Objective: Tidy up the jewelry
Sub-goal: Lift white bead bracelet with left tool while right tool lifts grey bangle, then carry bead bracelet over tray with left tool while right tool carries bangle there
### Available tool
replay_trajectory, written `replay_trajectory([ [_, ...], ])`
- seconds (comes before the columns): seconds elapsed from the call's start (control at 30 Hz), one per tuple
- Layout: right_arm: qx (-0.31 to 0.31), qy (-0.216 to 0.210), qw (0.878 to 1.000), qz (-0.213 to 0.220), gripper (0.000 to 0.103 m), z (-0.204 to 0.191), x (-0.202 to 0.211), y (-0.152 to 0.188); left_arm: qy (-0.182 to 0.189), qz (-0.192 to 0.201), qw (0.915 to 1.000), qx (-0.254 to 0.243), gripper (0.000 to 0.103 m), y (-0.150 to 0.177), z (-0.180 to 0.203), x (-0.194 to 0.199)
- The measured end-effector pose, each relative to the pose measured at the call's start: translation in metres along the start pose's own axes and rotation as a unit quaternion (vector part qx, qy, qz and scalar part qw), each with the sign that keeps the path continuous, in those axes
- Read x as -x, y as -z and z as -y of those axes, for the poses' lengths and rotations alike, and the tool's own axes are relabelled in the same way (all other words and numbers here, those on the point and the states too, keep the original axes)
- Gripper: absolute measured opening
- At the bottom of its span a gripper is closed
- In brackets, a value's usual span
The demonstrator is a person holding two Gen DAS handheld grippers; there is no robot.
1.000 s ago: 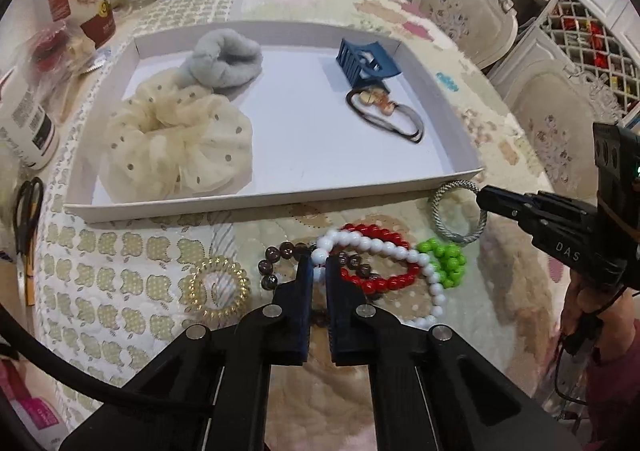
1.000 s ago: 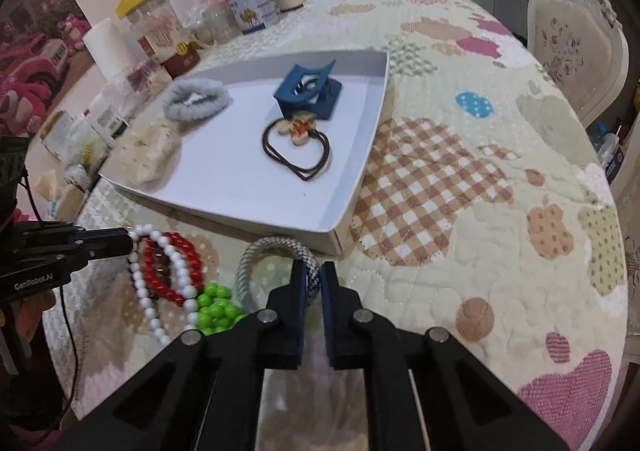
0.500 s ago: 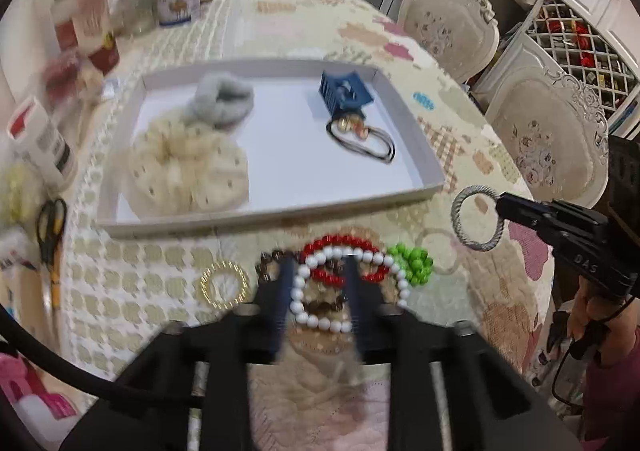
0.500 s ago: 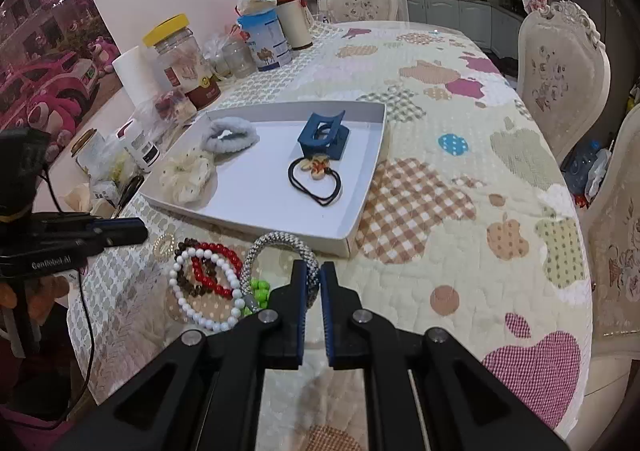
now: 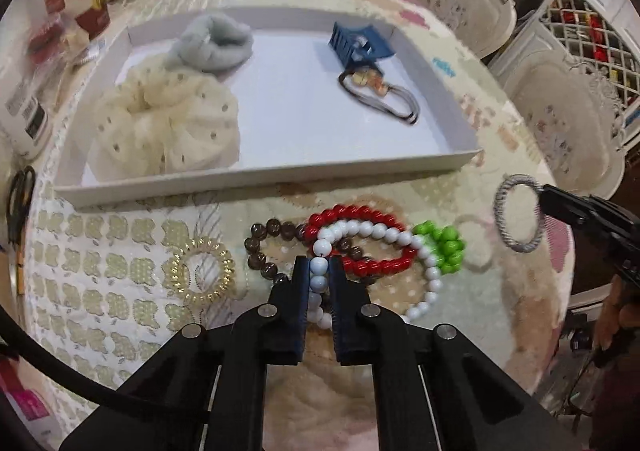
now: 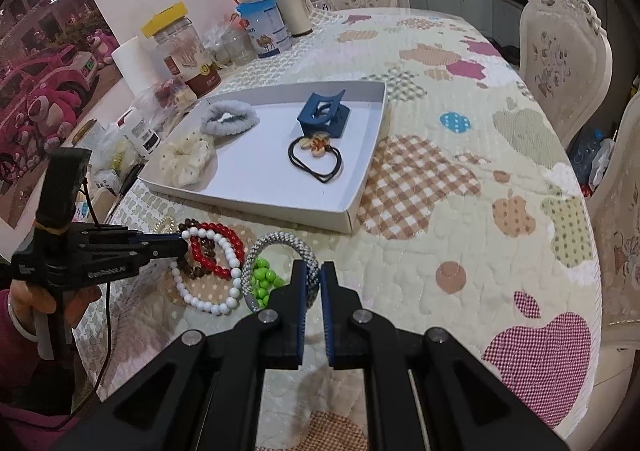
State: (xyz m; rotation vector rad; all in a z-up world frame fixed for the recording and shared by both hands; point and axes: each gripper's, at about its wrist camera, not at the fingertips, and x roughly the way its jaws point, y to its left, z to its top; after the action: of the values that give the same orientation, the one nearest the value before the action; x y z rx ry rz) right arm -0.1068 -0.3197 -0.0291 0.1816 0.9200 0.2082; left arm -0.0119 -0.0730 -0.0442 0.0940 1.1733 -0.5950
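Up off the cloth has come the silver ring (image 6: 280,251), and the left gripper (image 5: 320,271), which sat shut by the beads a second ago, has now clamped a stretch of the white bracelet (image 5: 430,275).

Big picture first: the quilted table (image 6: 460,179) carries the white tray (image 5: 260,175), and in it lie the cream scrunchie (image 5: 168,127), the grey scrunchie (image 5: 214,45), the blue claw clip (image 5: 356,45) and the black hair tie (image 5: 384,95) with its flower charm.

Just in front of the tray's near wall sits the loose jewellery: the white bracelet lies over the red bracelet (image 5: 360,213) and the brown bracelet (image 5: 260,247), the green beads (image 5: 444,247) touching on the right, the gold coil (image 5: 200,271) apart on the left.

And the right gripper (image 6: 314,277): closed tight on the silver ring, holding it clear above the cloth, near the green beads.
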Motion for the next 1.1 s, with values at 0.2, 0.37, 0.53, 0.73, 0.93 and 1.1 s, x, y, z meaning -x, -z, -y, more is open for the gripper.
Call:
replay_trajectory([
  [0.2, 0.007, -0.004, 1.0, 0.019, 0.007, -0.006, 0.013, -0.011, 0.018, 0.041, 0.9987, -0.022, 0.0, -0.009, 0.016, 0.05],
  [0.37, 0.02, -0.007, 0.999, 0.033, 0.007, -0.017, 0.022, -0.023, 0.015, 0.073, 0.9967, -0.031, 0.0, -0.022, 0.026, 0.086],
  [0.53, 0.033, -0.007, 0.999, 0.038, 0.007, -0.028, 0.025, -0.033, -0.014, 0.102, 0.9942, -0.034, 0.0, -0.041, 0.029, 0.112],
  [0.73, 0.037, -0.005, 0.998, 0.044, 0.007, -0.033, 0.025, -0.048, -0.038, 0.119, 0.9919, -0.023, 0.0, -0.061, 0.023, 0.122],
  [0.93, 0.036, -0.001, 0.998, 0.045, 0.007, -0.031, 0.021, -0.06, -0.049, 0.122, 0.9911, -0.023, 0.0, -0.079, 0.027, 0.111],
  [1.1, 0.038, 0.0, 0.999, 0.039, 0.007, -0.028, 0.011, -0.068, -0.06, 0.117, 0.9911, -0.021, 0.0, -0.091, 0.028, 0.097],
])
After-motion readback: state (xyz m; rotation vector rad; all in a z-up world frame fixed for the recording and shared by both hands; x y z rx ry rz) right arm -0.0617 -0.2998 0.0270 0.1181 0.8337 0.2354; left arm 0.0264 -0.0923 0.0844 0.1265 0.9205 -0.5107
